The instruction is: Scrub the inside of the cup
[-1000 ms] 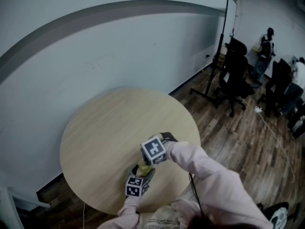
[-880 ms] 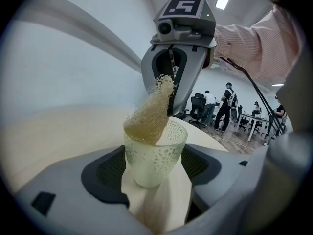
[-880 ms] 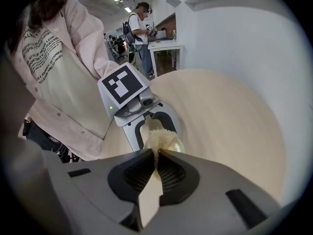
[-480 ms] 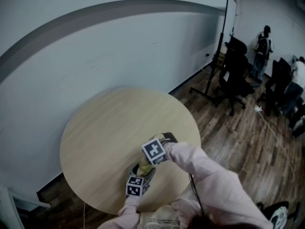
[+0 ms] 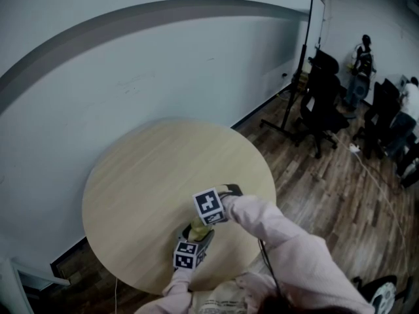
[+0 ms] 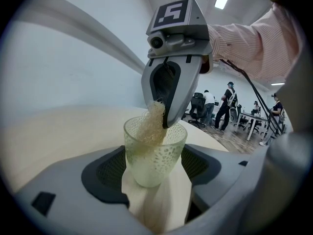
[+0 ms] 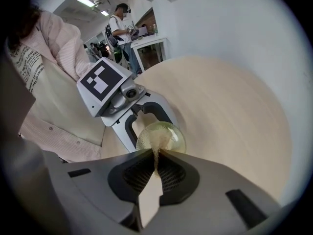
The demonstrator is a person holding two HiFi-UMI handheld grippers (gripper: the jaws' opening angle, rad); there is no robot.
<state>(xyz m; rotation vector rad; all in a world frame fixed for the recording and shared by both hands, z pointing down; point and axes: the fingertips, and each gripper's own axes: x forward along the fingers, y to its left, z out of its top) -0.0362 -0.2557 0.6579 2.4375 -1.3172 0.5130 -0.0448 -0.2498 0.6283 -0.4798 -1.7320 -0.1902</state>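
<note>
Now | left claw (image 6: 156, 173) clamps cup (image 6: 155, 146) | right claw (image 7: 156, 156) pinches scrubber (image 6: 151, 124) inside cup

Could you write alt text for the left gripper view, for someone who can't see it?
A pale green patterned cup is clamped in the left gripper, while the right gripper reaches down from above, holding a tan fibrous scrubber in the cup's mouth. A pale wooden table lies behind.
</note>
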